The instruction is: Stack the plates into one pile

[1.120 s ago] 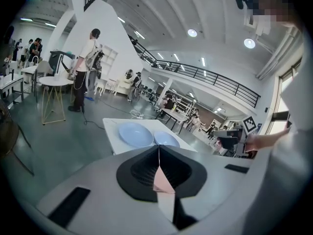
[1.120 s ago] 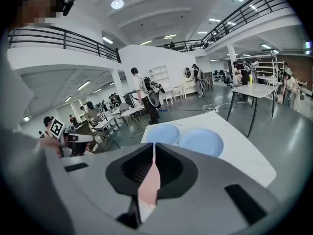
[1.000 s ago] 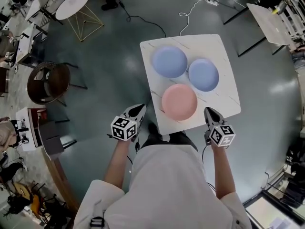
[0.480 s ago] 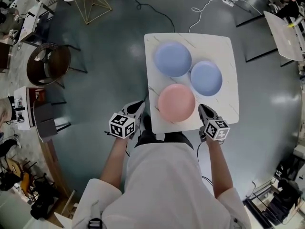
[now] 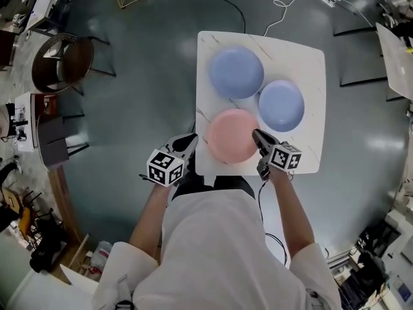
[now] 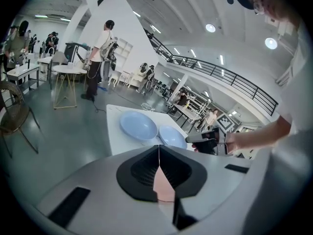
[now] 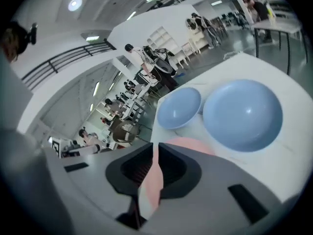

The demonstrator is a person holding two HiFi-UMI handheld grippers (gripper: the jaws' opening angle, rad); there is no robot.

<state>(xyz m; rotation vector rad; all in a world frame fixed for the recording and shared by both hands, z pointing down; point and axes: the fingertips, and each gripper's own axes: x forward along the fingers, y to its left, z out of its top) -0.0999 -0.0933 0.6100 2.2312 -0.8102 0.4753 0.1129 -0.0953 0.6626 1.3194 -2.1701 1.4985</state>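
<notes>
Now right gripper [image 5: 257, 135] has swung in over pink plate [image 5: 229, 139] edge; it & left gripper [image 5: 191, 139] shut, empty.

Left tool [image 5: 191, 139] and right tool [image 5: 257, 134] both tilt downward, held out ahead — jaws pressed together, empty.

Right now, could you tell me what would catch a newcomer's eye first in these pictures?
Three plates sit on the white square table: the far blue plate, the right blue plate, and the pink plate nearest the person. The left gripper, shut, is beside the table's near-left edge; the right gripper, also shut, is at the pink plate's right rim.
</notes>
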